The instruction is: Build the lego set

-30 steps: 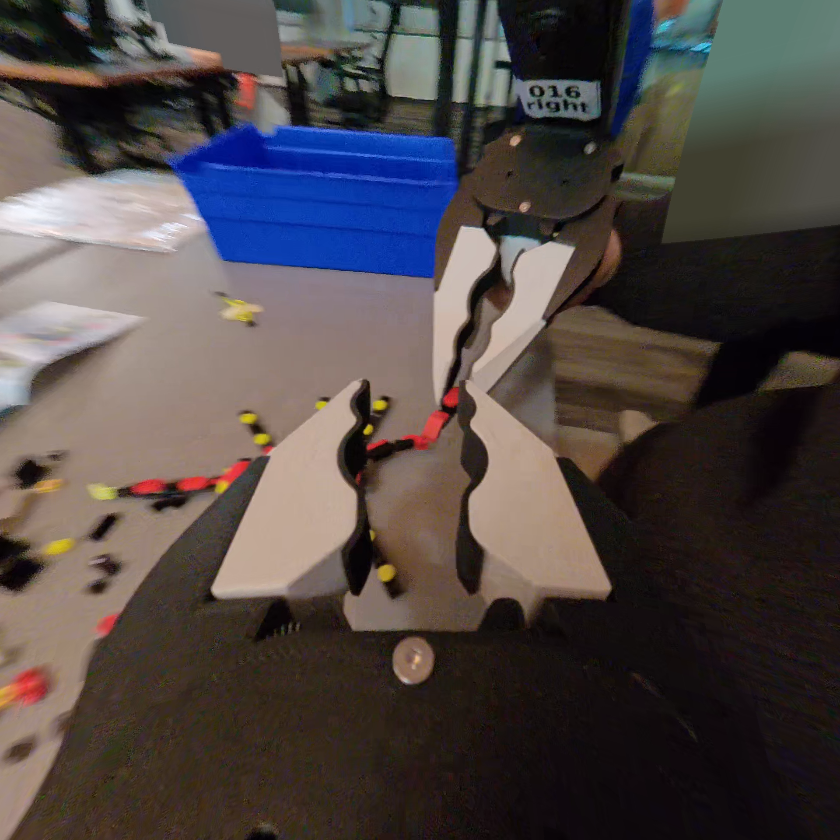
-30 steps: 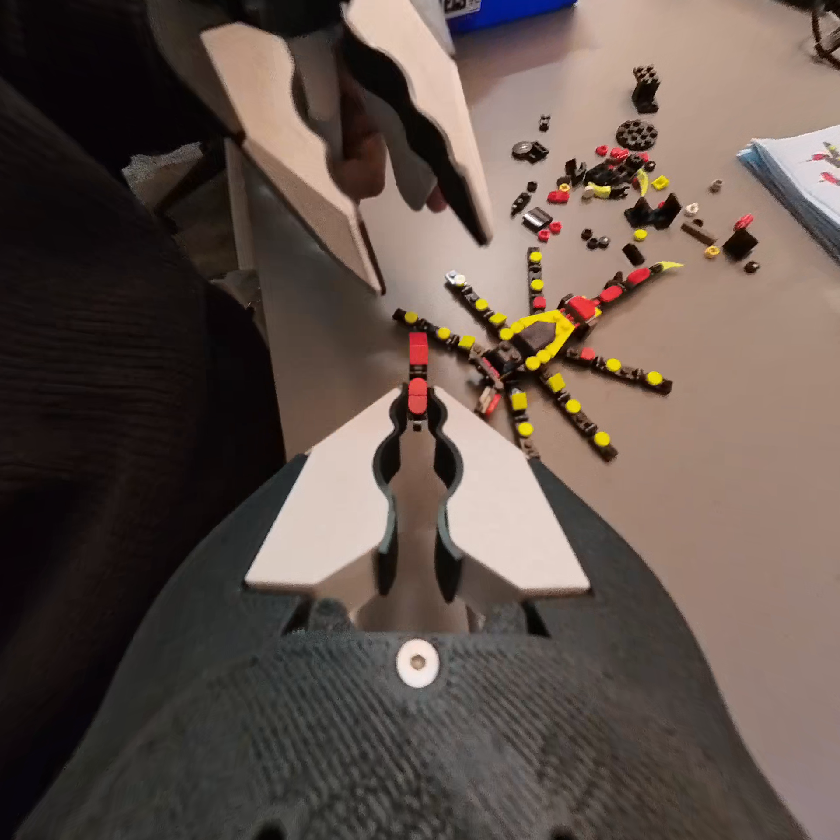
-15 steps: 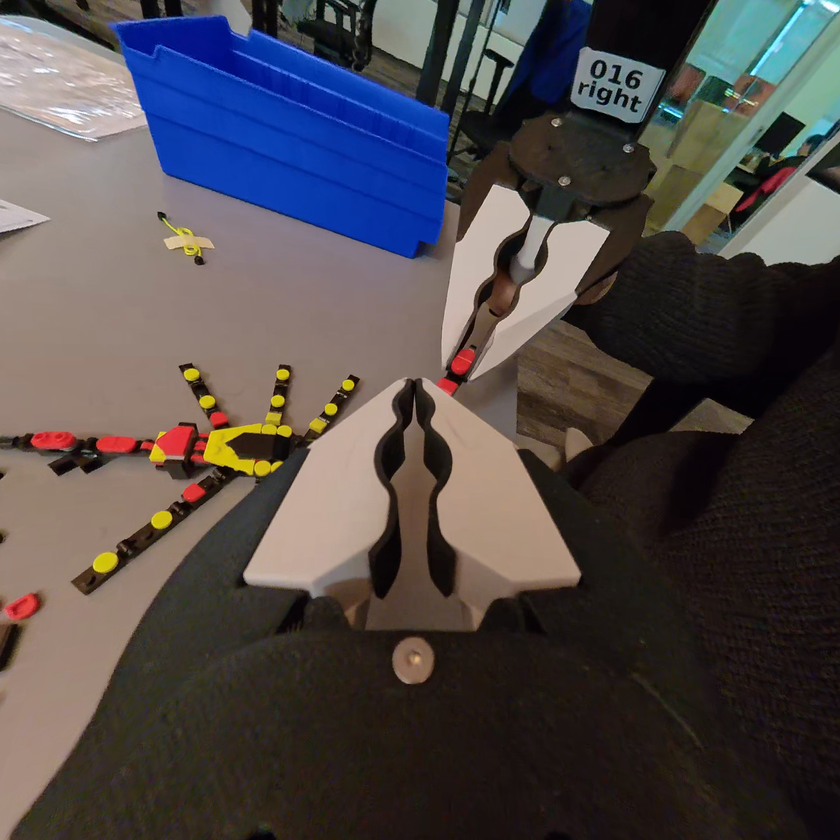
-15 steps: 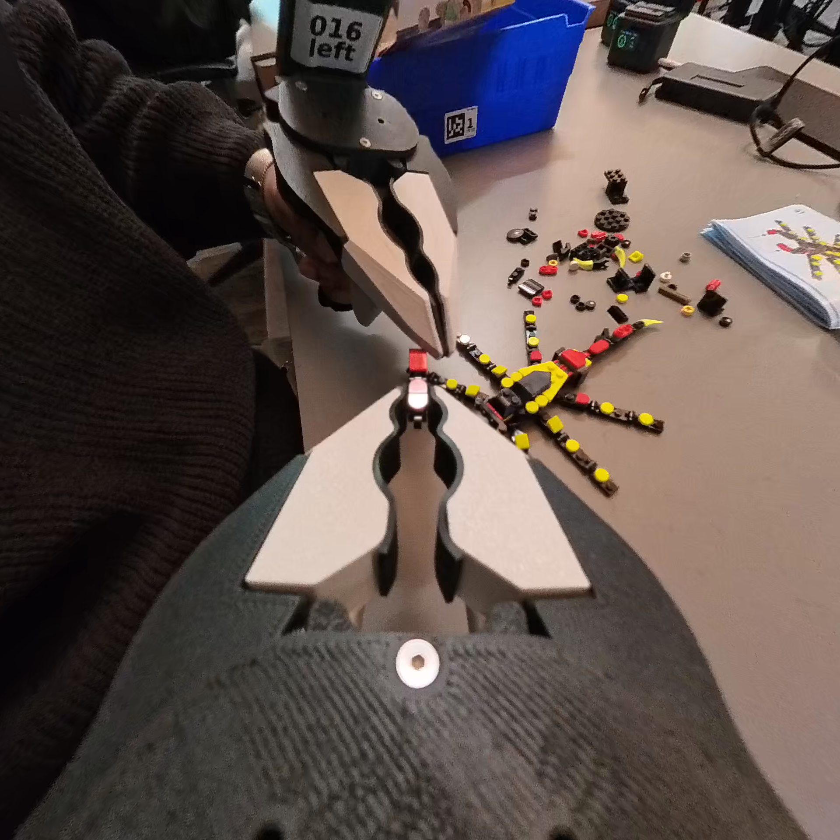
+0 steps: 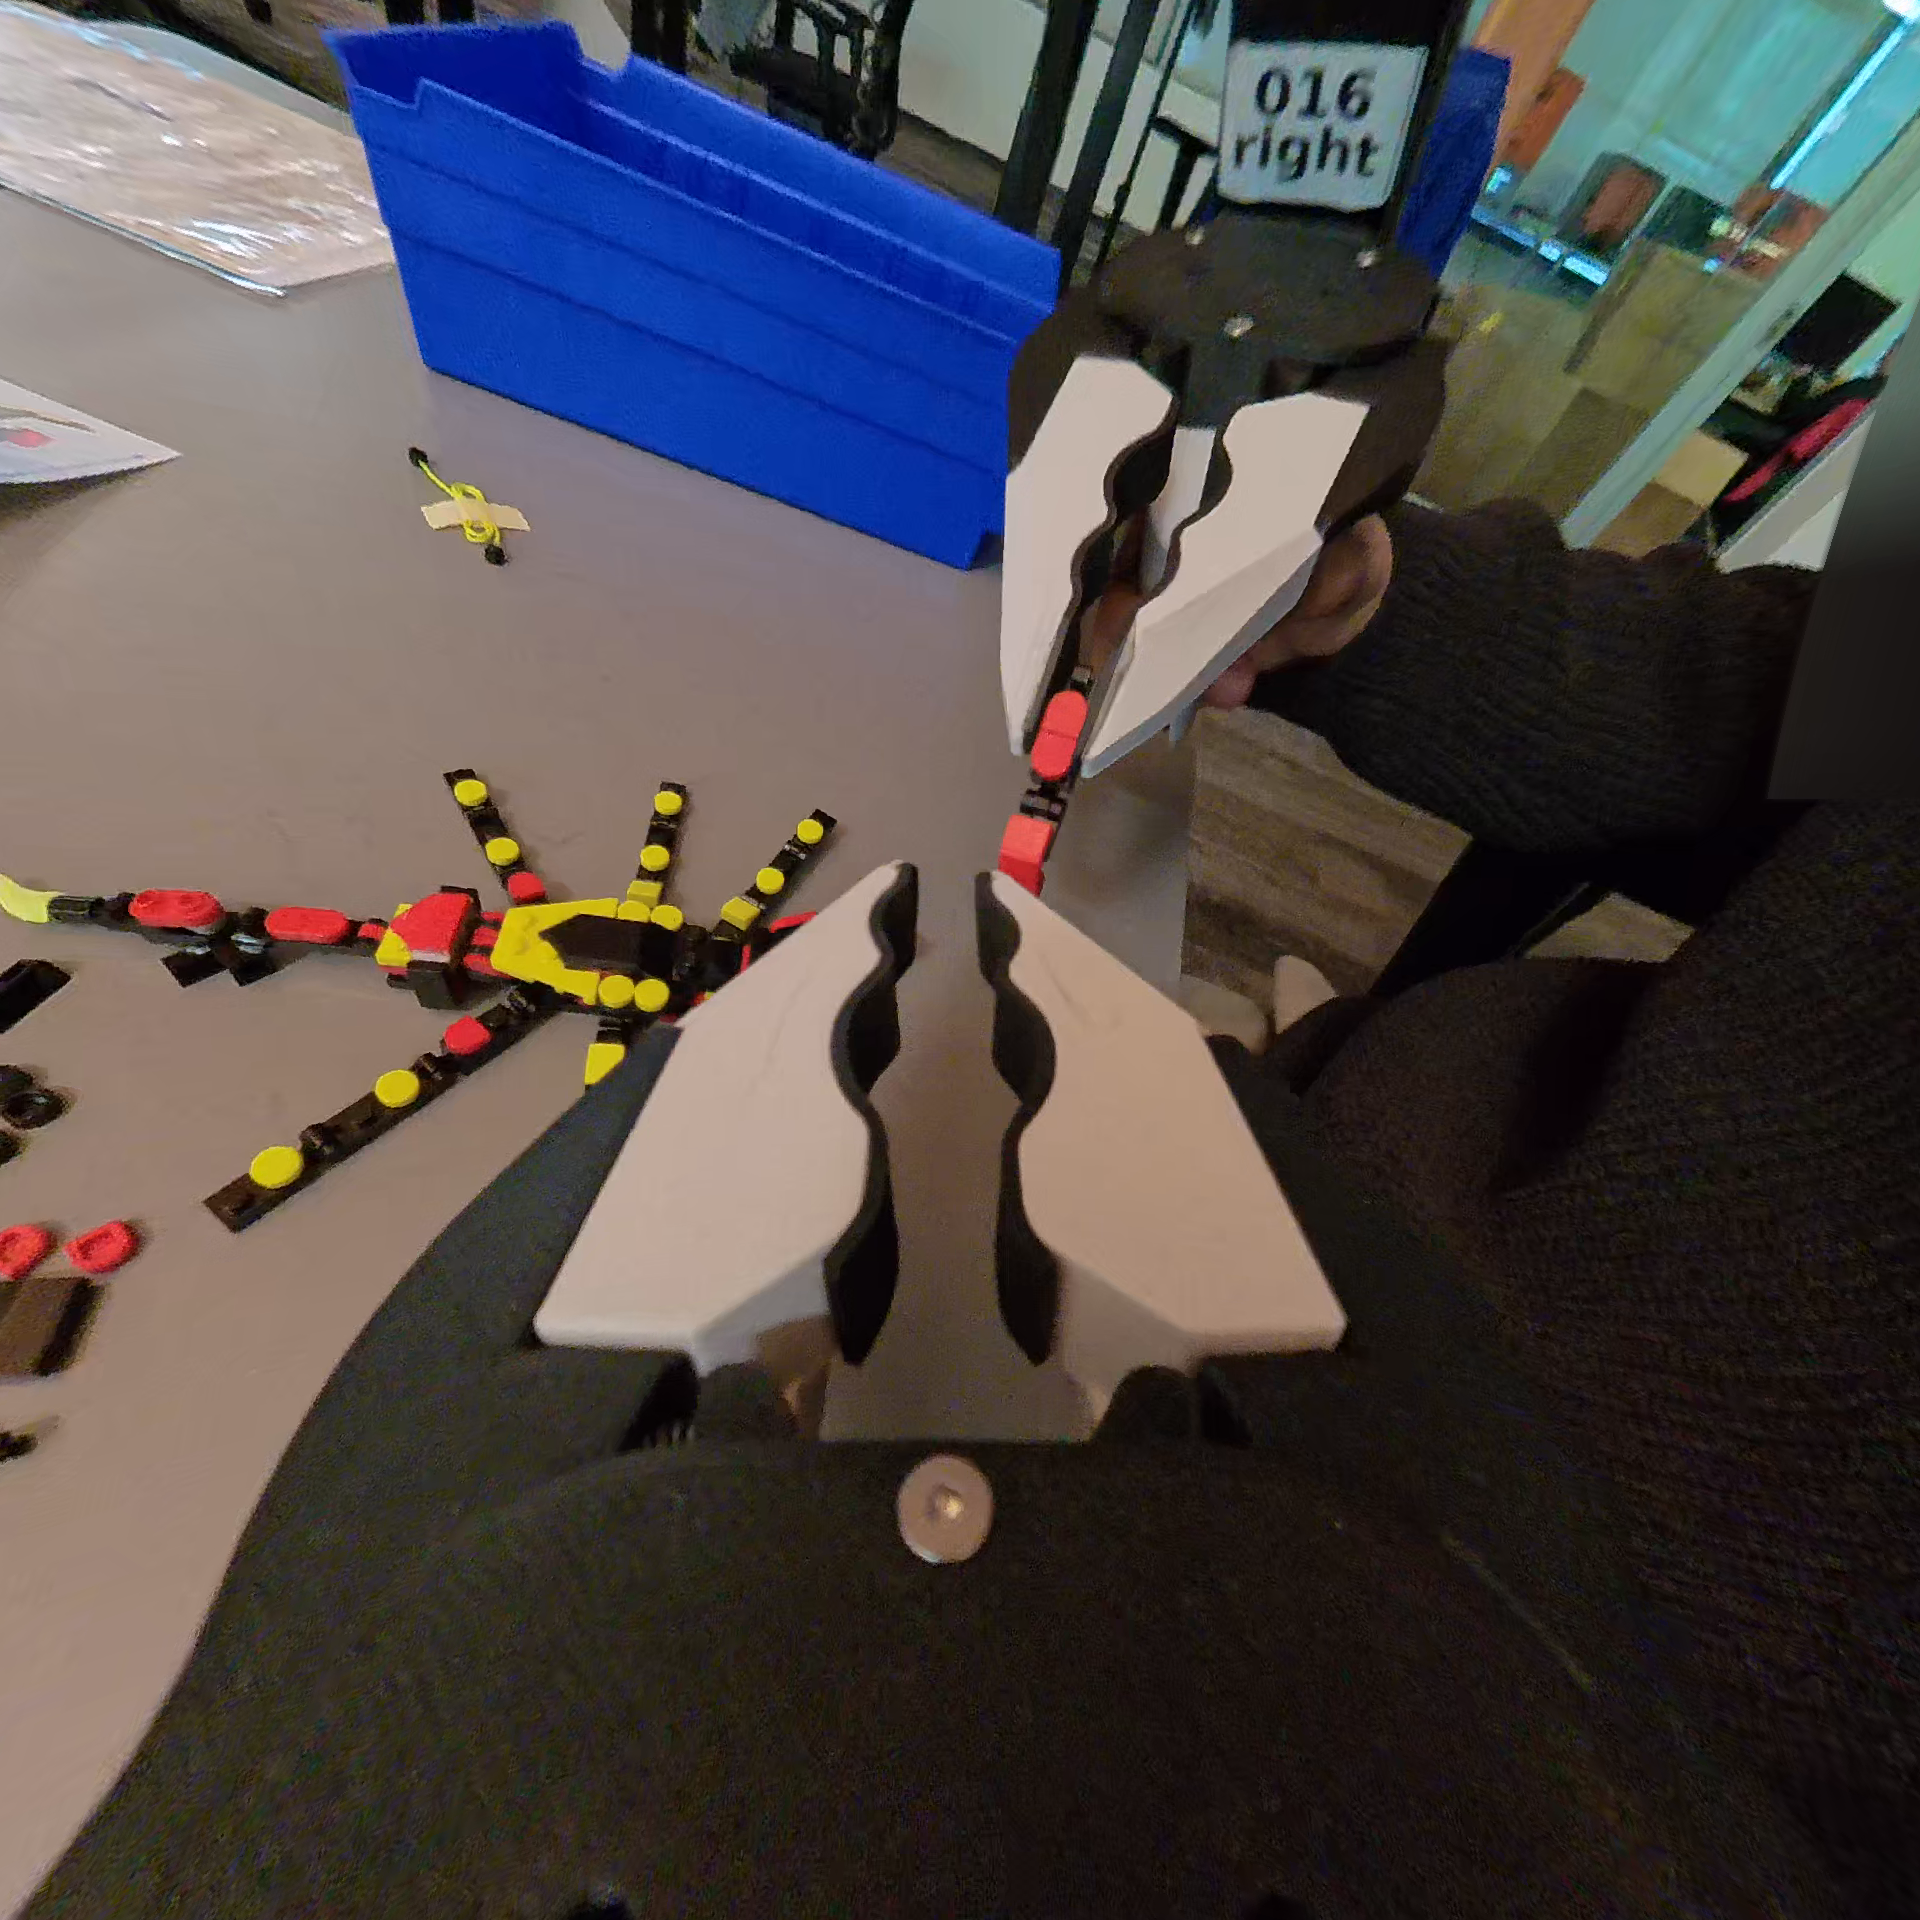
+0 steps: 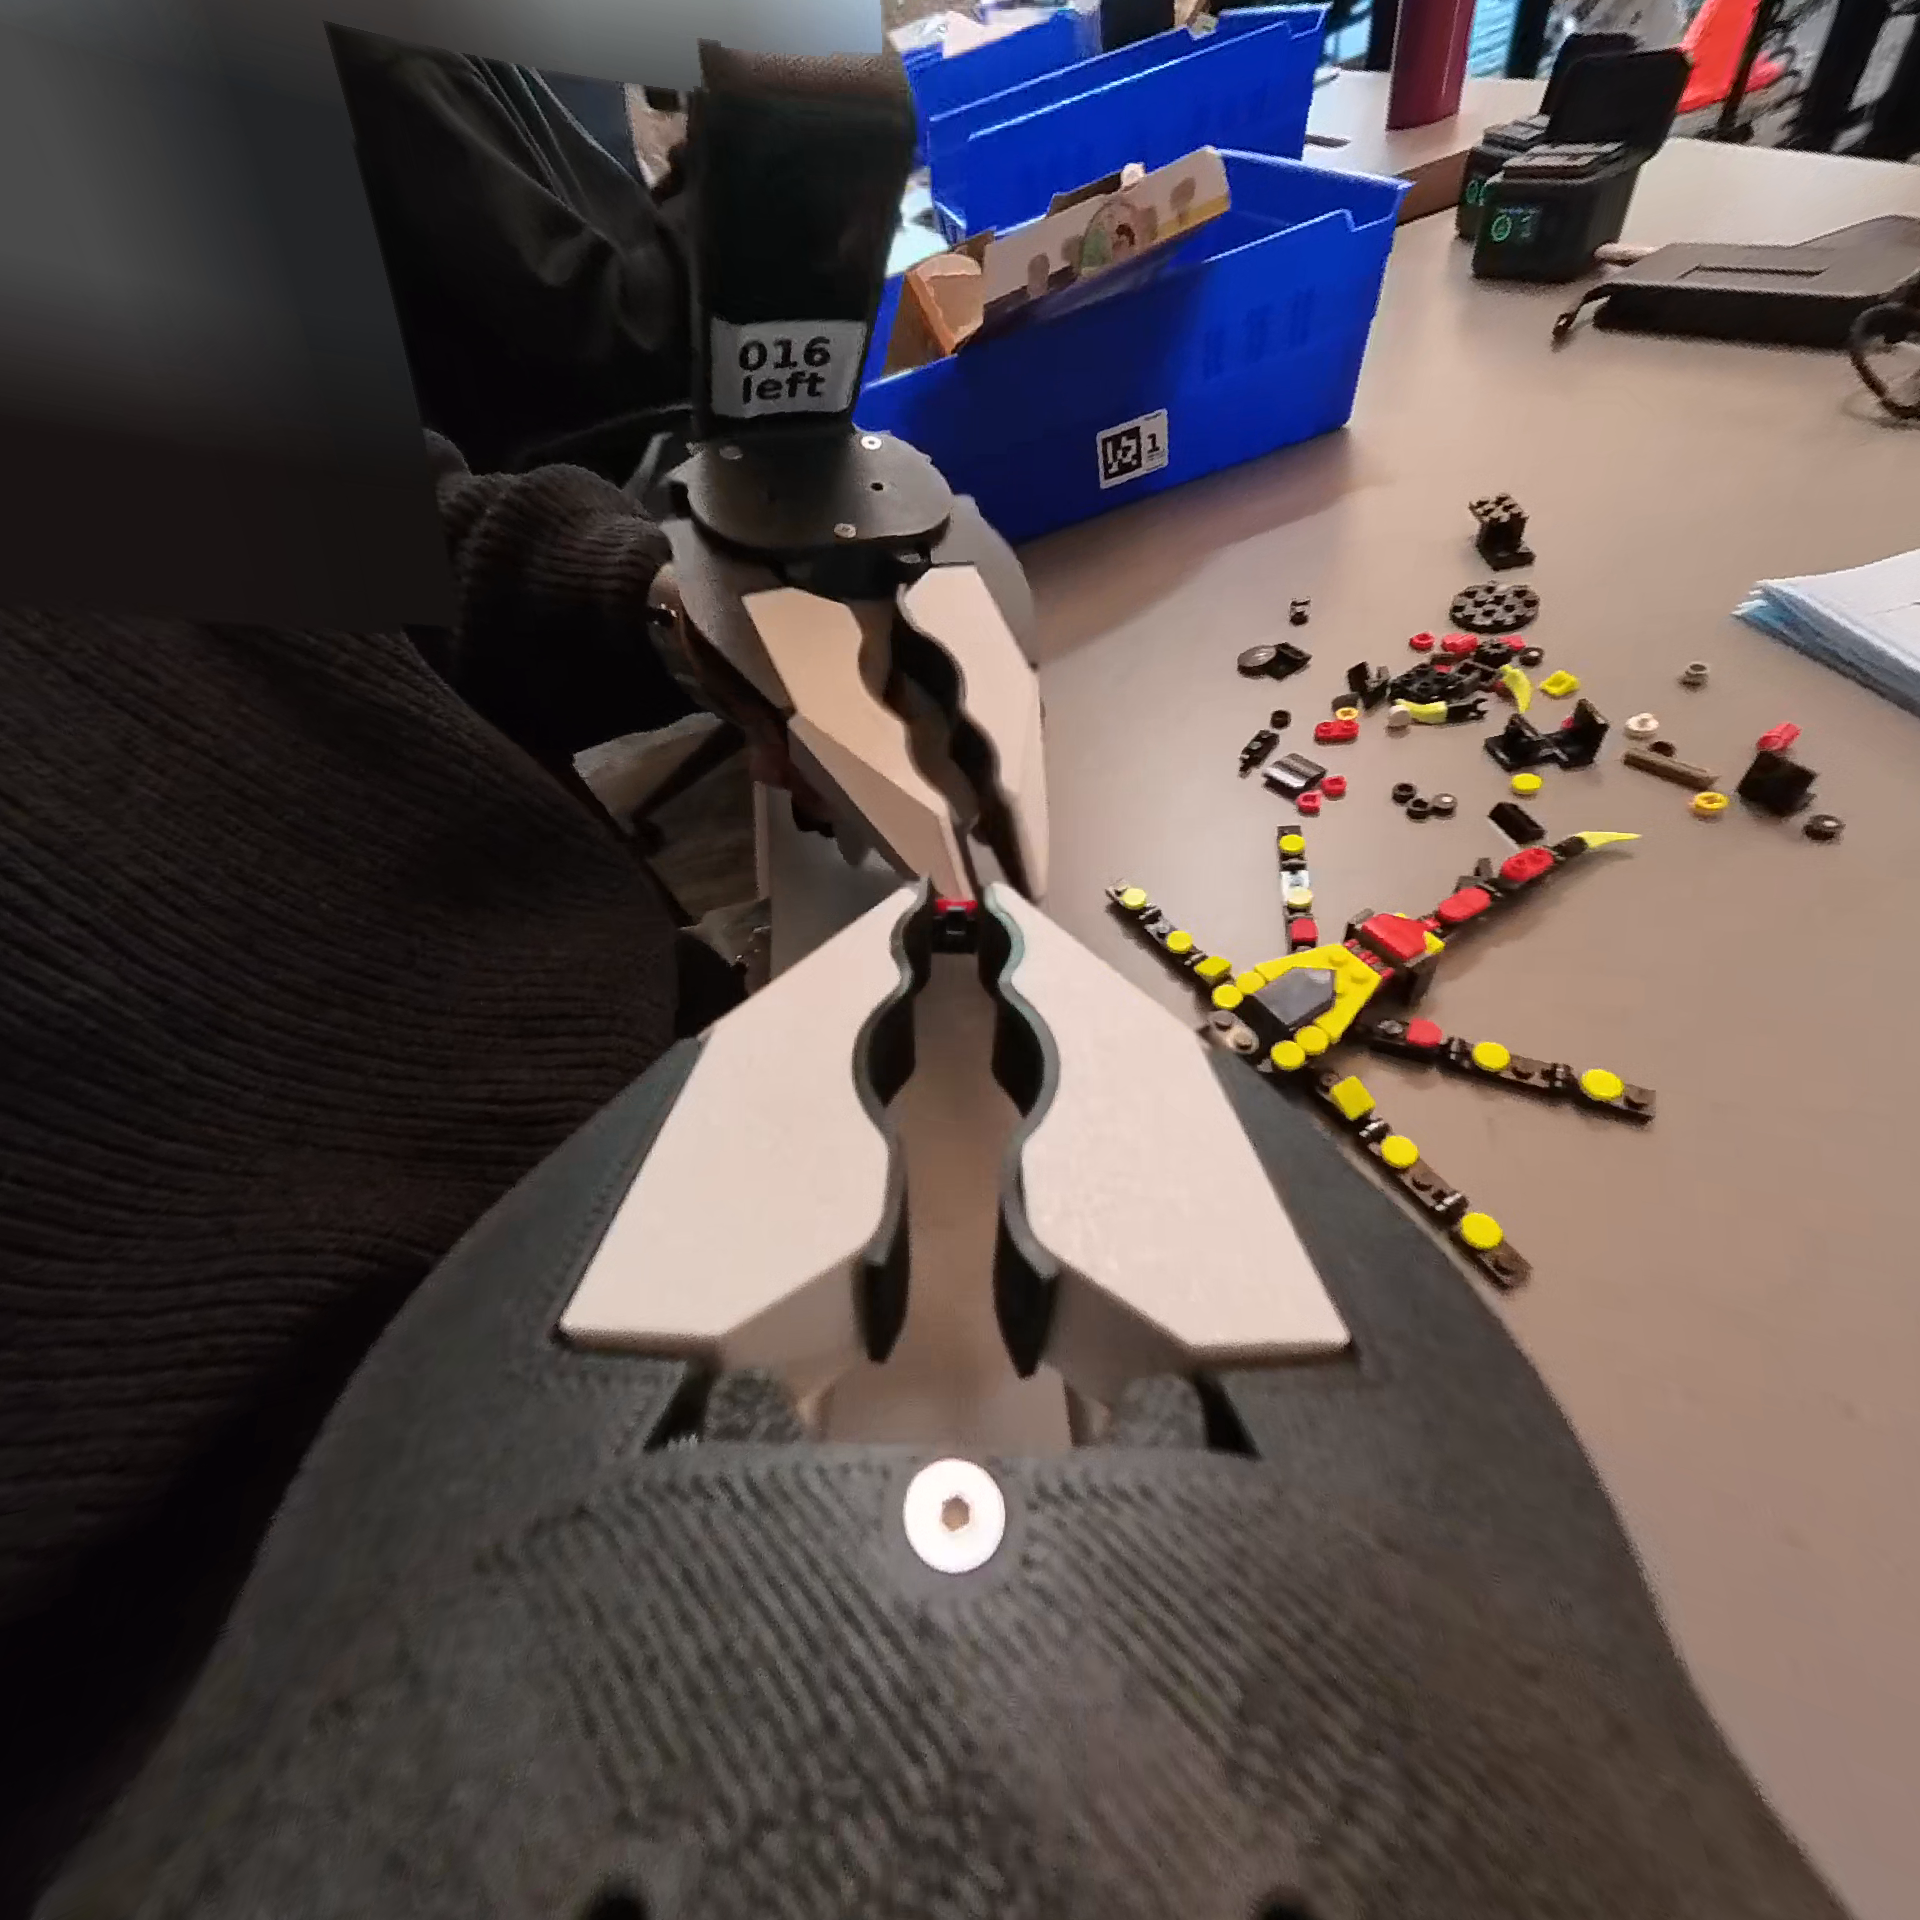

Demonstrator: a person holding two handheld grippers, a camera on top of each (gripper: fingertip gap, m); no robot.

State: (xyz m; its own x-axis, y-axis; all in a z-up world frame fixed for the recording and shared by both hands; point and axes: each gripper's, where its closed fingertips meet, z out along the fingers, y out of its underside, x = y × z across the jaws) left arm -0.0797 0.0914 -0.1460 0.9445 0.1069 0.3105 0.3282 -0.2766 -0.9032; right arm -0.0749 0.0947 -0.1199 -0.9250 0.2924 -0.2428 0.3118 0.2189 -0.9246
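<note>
While right tool (image 5: 1060,743) pinches a red-and-black brick strip (image 5: 1044,790), left tool (image 5: 945,883) slightly apart just beside it, brick spider (image 6: 1340,997) on grey tabletop (image 6: 1714,1351)

— What carries it all?
— A grey worktop (image 6: 1558,1403), matte, its edge running along the near side by a dark sleeve.
— And lying on it?
— A spider-like brick model (image 6: 1340,987) in black, yellow and red, legs splayed flat. Beyond it, a scatter of loose small bricks (image 6: 1507,707), black, red and yellow.
— Anything bigger?
— A blue bin (image 6: 1143,343) with a square tag on its front, holding cardboard pieces, with a second blue bin behind it. A stack of printed sheets (image 6: 1849,623) at the right edge.
— And the far corner?
— Black devices (image 6: 1538,208) with small lit screens. A yellow cord under tape (image 5: 473,509) lies near another blue bin (image 5: 707,301).
</note>
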